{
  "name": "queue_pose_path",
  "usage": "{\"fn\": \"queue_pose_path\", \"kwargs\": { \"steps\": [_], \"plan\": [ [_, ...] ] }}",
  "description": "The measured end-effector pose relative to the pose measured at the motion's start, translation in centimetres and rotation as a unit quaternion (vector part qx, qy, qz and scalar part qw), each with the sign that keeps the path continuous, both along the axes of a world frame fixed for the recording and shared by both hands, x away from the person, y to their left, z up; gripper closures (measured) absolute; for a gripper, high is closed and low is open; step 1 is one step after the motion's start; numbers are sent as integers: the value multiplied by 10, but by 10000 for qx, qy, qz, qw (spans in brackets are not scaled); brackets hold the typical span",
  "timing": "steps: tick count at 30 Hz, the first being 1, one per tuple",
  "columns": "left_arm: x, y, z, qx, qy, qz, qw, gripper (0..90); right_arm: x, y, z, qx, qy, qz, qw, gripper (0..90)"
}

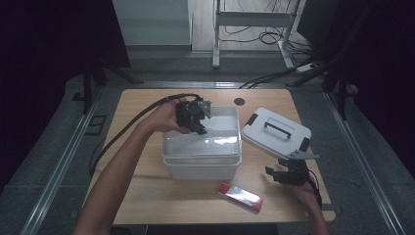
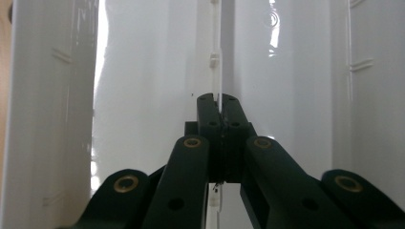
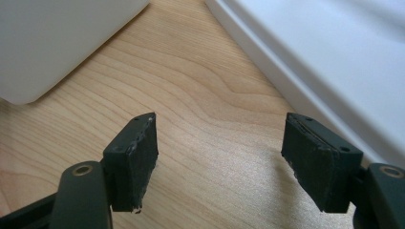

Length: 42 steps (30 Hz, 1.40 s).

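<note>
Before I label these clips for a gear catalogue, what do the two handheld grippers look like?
Both are black: the left gripper trails a thick black cable, the right gripper carries a grey three-cornered plate. Their jaw links show brass-coloured pivot rivets; the right gripper's pads are flat and rectangular. Forearms are bare.

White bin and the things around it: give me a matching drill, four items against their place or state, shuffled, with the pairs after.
Items:
1. white bin
2. lid with the dark handle
3. red packet
4. left claw

Place or state:
A. lies on the table in front of the bin, near the front edge
B. shut, held over the open bin
C. stands open in the middle of the table
D. rests to the right of the bin, just beyond the open right claw

Pairs: 1-C, 2-D, 3-A, 4-B
</note>
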State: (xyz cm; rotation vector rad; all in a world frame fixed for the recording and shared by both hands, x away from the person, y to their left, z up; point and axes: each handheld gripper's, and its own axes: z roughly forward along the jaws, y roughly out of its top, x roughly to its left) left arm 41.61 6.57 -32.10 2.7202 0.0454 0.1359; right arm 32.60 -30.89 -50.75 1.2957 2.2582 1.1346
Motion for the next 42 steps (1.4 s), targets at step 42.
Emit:
{"fn": "queue_pose_path", "kwargs": {
  "steps": [42],
  "plan": [
    [-11, 148, 52, -14, -351, 1525, 9877, 898, 1, -7, -1, 72, 37, -105, 9999, 277]
  ]
}}
